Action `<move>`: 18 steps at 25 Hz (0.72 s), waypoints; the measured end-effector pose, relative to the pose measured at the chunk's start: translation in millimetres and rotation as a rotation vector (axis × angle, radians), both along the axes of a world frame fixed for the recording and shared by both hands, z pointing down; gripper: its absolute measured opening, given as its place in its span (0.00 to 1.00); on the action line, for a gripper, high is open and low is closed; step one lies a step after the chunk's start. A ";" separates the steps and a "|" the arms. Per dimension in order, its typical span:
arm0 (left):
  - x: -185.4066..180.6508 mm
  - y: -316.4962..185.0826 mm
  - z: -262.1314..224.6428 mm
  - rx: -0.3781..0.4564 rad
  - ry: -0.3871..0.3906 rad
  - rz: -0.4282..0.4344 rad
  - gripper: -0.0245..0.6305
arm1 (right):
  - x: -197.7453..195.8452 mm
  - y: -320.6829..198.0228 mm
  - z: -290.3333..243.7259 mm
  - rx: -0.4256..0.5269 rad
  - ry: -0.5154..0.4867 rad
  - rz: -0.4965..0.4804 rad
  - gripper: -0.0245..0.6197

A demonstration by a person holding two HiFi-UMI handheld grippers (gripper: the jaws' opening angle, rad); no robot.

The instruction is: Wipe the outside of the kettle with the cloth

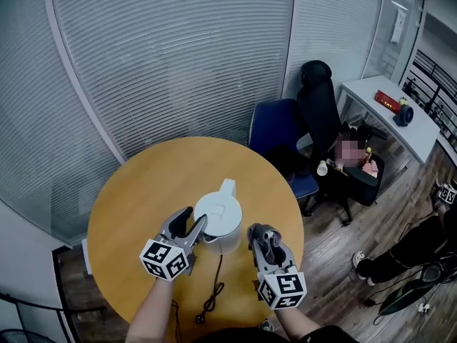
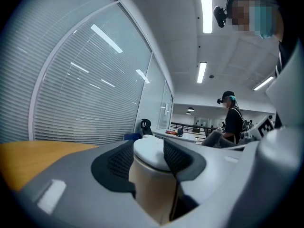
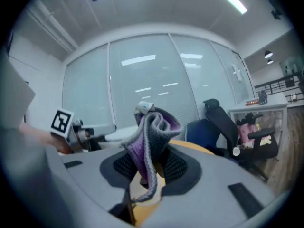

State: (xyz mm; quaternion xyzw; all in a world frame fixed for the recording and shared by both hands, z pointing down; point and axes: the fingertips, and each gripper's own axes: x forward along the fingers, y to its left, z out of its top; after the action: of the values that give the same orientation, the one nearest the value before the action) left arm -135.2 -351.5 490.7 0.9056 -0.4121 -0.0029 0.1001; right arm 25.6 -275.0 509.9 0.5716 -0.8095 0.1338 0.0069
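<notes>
A white electric kettle (image 1: 218, 220) stands upright near the middle of the round wooden bench (image 1: 143, 191), its handle pointing away from the person and its black power cord (image 1: 212, 291) trailing off toward the bench's near edge. The left gripper (image 1: 191, 229) is at the kettle's near-left side. In the left gripper view the kettle's pale body and white top (image 2: 153, 152) fill the gap between the two dark pads (image 2: 119, 161), so the jaws appear pressed against it, seemingly steadying it. The right gripper (image 1: 263, 236) is pinched firmly on a bunched grey-and-purple cloth (image 3: 151, 137), which stands up in folds between its jaws. From the head view the cloth (image 1: 267, 243) sits just beside the kettle's right flank, and no contact between them is visible. By that reading the set-up is done: the cloth is in hand and the kettle is braced. The wiping itself looks about to start or between strokes. The kettle's surface shows no mark or sheen that tells which parts are already wiped, so the whole outside, meaning sides, lid and handle, has to be counted as still to cover.
</notes>
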 end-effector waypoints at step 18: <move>-1.6 1.6 -0.4 0.000 0.040 -0.023 0.33 | -26.7 -25.9 112.0 -0.220 -0.097 -0.050 0.21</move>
State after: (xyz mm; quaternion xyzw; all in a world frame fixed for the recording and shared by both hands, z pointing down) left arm -136.7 -349.9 490.3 0.9006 -0.4203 -0.0221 0.1081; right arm -1.0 -300.8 621.9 0.5400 -0.8032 0.2493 0.0335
